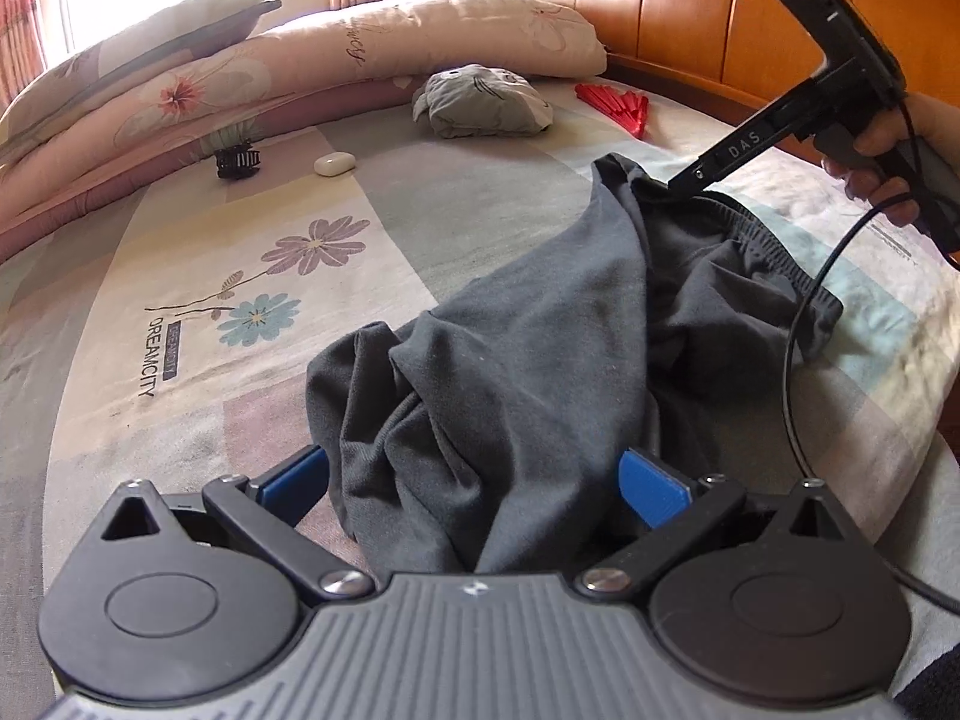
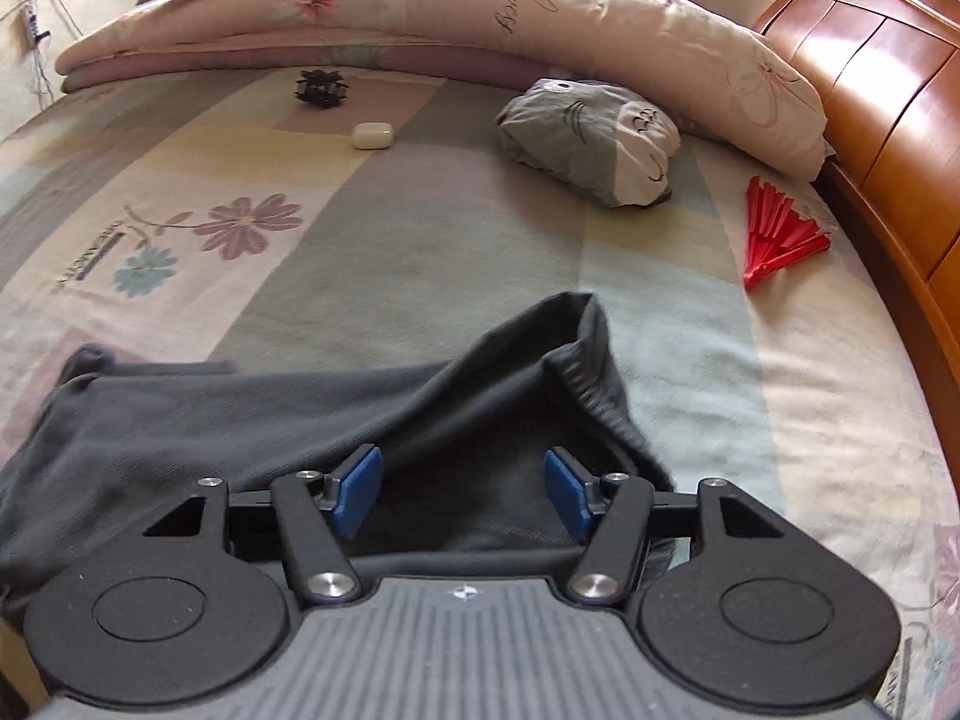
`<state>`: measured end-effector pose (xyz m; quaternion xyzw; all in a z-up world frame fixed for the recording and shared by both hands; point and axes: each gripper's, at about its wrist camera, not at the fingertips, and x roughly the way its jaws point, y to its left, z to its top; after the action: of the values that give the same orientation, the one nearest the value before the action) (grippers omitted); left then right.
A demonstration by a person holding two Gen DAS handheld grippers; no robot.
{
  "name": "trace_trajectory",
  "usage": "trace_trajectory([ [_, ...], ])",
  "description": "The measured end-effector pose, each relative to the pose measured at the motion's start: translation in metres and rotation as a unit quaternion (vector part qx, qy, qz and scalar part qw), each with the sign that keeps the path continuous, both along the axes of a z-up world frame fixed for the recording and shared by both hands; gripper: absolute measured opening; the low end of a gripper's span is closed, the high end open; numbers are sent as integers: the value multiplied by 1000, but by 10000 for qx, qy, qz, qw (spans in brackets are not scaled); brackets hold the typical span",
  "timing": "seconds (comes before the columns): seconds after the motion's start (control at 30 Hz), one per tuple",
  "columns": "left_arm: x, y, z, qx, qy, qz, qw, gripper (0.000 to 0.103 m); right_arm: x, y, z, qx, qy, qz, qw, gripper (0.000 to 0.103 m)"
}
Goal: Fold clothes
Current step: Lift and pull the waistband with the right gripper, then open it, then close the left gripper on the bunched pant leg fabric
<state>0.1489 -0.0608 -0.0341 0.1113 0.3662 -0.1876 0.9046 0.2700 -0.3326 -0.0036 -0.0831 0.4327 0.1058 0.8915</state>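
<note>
Your right gripper (image 2: 462,489) stands with its blue pads (image 2: 359,489) spread apart above the dark grey garment (image 2: 240,414), nothing pinched between them; the ribbed waistband (image 2: 591,402) lies just ahead of the right pad. Seen from the left wrist, the same tool reaches down to the far end of the cloth, and its black arm carries the white letters "DAS" (image 1: 743,144), with your right hand (image 1: 882,150) wrapped around the handle and a black cable (image 1: 798,324) looping over the fabric.

Your left gripper (image 1: 474,480) also has its jaws wide, one blue pad on each side of a bunched fold of the garment (image 1: 510,360); whether either pad touches the cloth you cannot tell from here. The garment lies crumpled on the bed sheet (image 1: 180,276), which bears printed flowers and the word "DREAMCITY" (image 1: 147,357), repeated small on a dark label beside it. The rolled quilt (image 2: 480,18) behind shows cursive script, too warped to read. Near it lie a black hair claw (image 2: 321,87), a white earbud case (image 2: 372,135), a folded grey cartoon-print bundle (image 2: 588,138) and a red folding fan (image 2: 780,234) by the wooden headboard (image 2: 888,90).
</note>
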Motion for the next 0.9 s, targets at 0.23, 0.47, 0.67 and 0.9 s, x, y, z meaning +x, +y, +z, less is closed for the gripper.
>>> trace_trajectory([
  [0.23, -16, -12, -18, 695, -281, 20, 9972, 102, -75, 37, -12, 543, -54, 29, 9985, 73],
  [0.47, -23, -13, -28, 1382, -802, -97, 9871, 102, -108, 43, -26, 1159, 89, -293, 9928, 80],
  [0.67, -8, -3, -19, 1550, -1225, 234, 9800, 102, -115, 44, -26, 1140, 15, -385, 9927, 81],
  [0.9, 15, 5, -2, 1489, -1516, 390, 9764, 102, -112, 49, -24, 1156, -50, -293, 9928, 82],
])
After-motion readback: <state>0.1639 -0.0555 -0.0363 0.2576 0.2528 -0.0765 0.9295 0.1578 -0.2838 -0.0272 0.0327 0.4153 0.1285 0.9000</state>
